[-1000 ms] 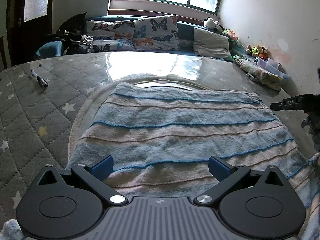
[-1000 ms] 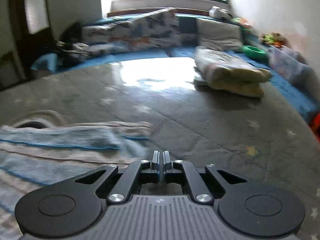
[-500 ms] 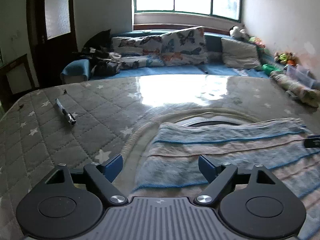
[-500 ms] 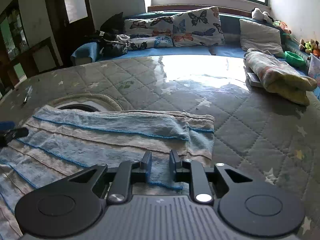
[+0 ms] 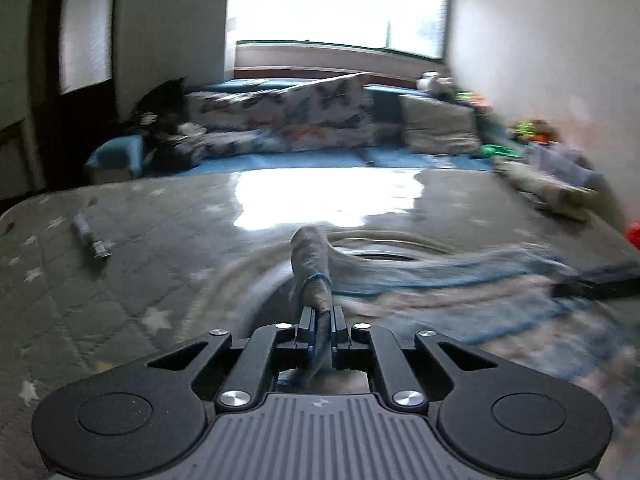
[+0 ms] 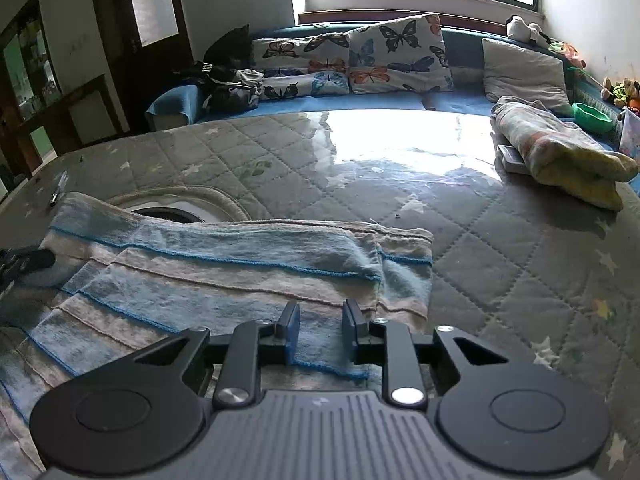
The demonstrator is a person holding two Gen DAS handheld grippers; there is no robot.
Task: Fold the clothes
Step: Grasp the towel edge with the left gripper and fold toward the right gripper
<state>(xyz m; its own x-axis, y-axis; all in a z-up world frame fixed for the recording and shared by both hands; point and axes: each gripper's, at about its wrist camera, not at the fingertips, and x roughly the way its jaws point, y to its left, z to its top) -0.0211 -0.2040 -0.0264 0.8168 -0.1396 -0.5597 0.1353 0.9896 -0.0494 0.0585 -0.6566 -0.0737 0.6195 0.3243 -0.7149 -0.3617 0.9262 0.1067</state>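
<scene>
A blue and beige striped towel lies folded on the quilted grey table cover. My left gripper is shut on a bunched corner of the towel, which stands up above the fingers; the left wrist view is blurred by motion. My right gripper hovers over the towel's near right end, jaws a little apart, pads clear of the cloth. The left gripper shows as a dark tip at the towel's left end in the right wrist view.
A marker lies on the cover at the left. A rolled blanket rests at the far right. A round hole in the cover sits behind the towel. A sofa with butterfly cushions runs along the back.
My left gripper went from wide open to shut on the towel's left corner and lifted it. My right gripper went from shut to slightly parted and settled over the towel's right end.
</scene>
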